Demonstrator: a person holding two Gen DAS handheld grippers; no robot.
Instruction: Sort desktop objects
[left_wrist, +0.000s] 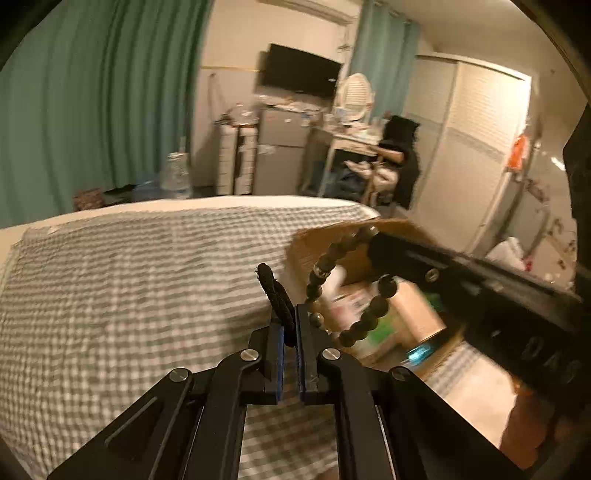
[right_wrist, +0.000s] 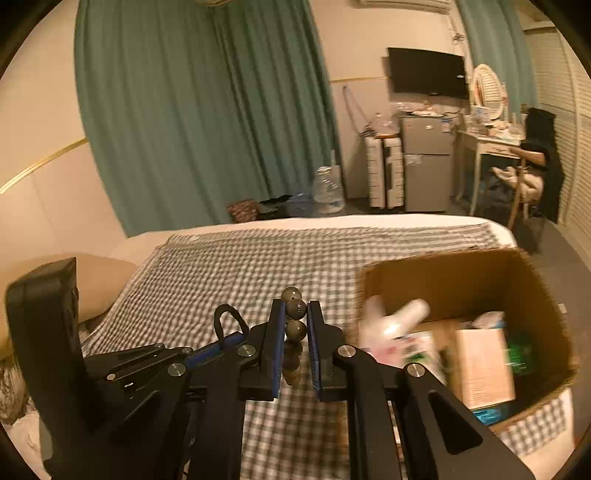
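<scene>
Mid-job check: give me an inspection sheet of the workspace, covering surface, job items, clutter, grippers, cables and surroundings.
Surface: grey-and-white checked cloth spread over a bed.
Job's things: dark round-bead bracelet; black looped hair tie; open brown cardboard box on the cloth, holding packets and a pale bottle.
Clutter: beige pillow at the cloth's left edge.
Grippers: left gripper shut on the hair tie; right gripper shut on the bracelet; both near the box.
Cables: nothing seen.
Surroundings: green curtains, wall-mounted black television, small grey fridge, clear water jug on the floor.
</scene>
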